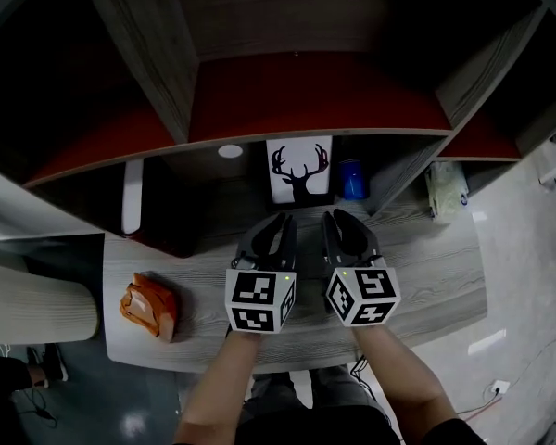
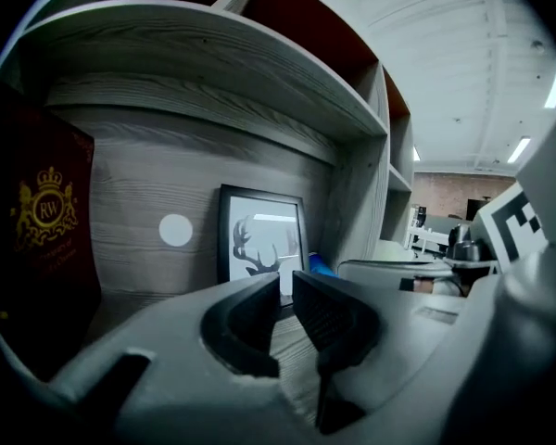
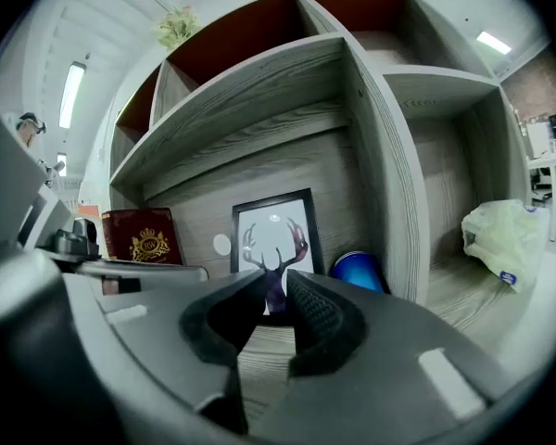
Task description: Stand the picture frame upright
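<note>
The left gripper and the right gripper look alike: a grey plastic body with two curved black jaws, ribbed on their inner faces. Each one carries a white cube with black square markers, and a small green light shines at the front upper edge of the cube. Behind the cube the forearms are bare, and further back a dark sleeve shows.

Grey wood desk, picture frame standing, blue cup, orange packet, plastic bag
</note>
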